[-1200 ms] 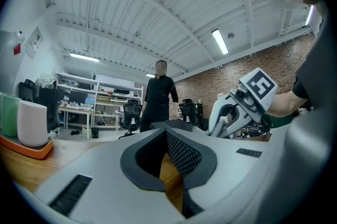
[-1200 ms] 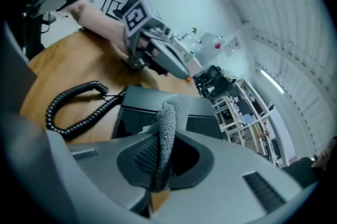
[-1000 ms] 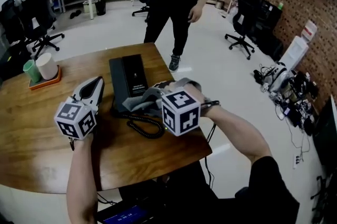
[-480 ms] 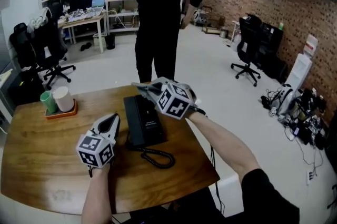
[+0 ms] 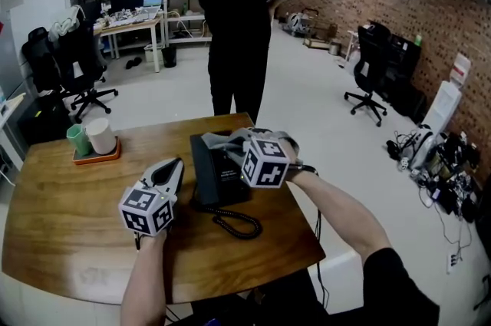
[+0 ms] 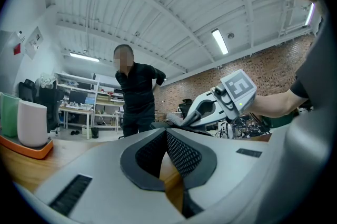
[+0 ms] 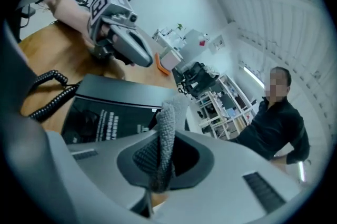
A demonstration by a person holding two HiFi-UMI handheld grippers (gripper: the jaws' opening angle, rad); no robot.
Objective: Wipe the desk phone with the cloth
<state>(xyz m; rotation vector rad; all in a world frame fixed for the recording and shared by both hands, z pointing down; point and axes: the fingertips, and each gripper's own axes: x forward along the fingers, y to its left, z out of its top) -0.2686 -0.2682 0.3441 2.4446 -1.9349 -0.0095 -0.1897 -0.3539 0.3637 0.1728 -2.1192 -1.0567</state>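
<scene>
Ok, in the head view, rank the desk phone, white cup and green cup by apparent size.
1. desk phone
2. white cup
3. green cup, only slightly smaller-looking than the white one.

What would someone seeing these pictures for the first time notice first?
The right gripper pinches a grey cloth over the black desk phone in the middle of the wooden table. The left gripper is shut and empty, at the phone's left. A person in black stands just beyond the table's far edge.
</scene>
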